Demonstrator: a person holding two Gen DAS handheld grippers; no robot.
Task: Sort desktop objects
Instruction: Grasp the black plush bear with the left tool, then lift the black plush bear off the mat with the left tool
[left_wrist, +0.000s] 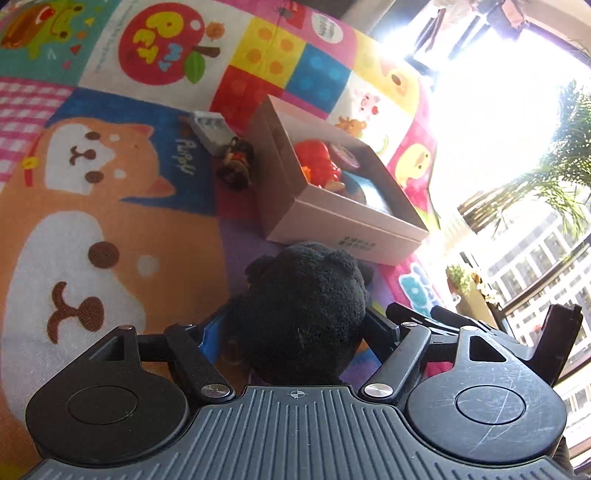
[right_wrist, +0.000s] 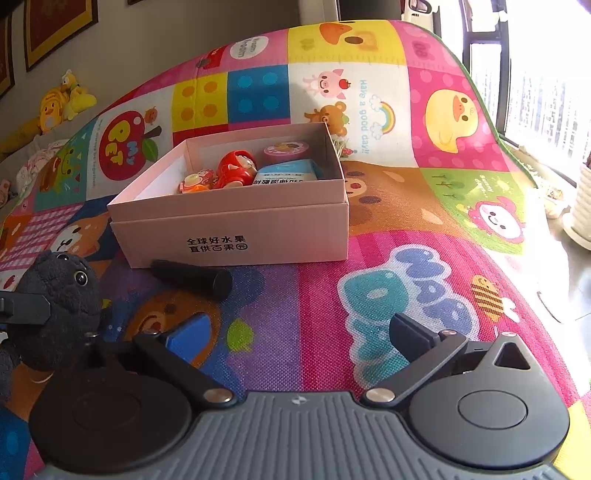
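Left tongs (left_wrist: 301, 325) pinching the black plush toy (left_wrist: 306, 306); right tongs (right_wrist: 295, 332) spread, empty, beside it.

Left claw (left_wrist: 299, 328), own-camera view: two black fingers reach forward from the ribbed grey housing and angle downward, tilted to one side. The blue-padded left finger (left_wrist: 210, 341) and the black right finger (left_wrist: 382, 328) flank a black plush toy (left_wrist: 306, 310), whose body fills the gap between them; whether the pads press into it cannot be told. In the right-hand camera, one finger of this claw lies against the toy's side at the far left edge.

Right claw (right_wrist: 301, 332), own-camera view: fingers spread wide, blue pad (right_wrist: 188, 338) at left, black finger (right_wrist: 410, 334) at right, nothing between them. It points downward.
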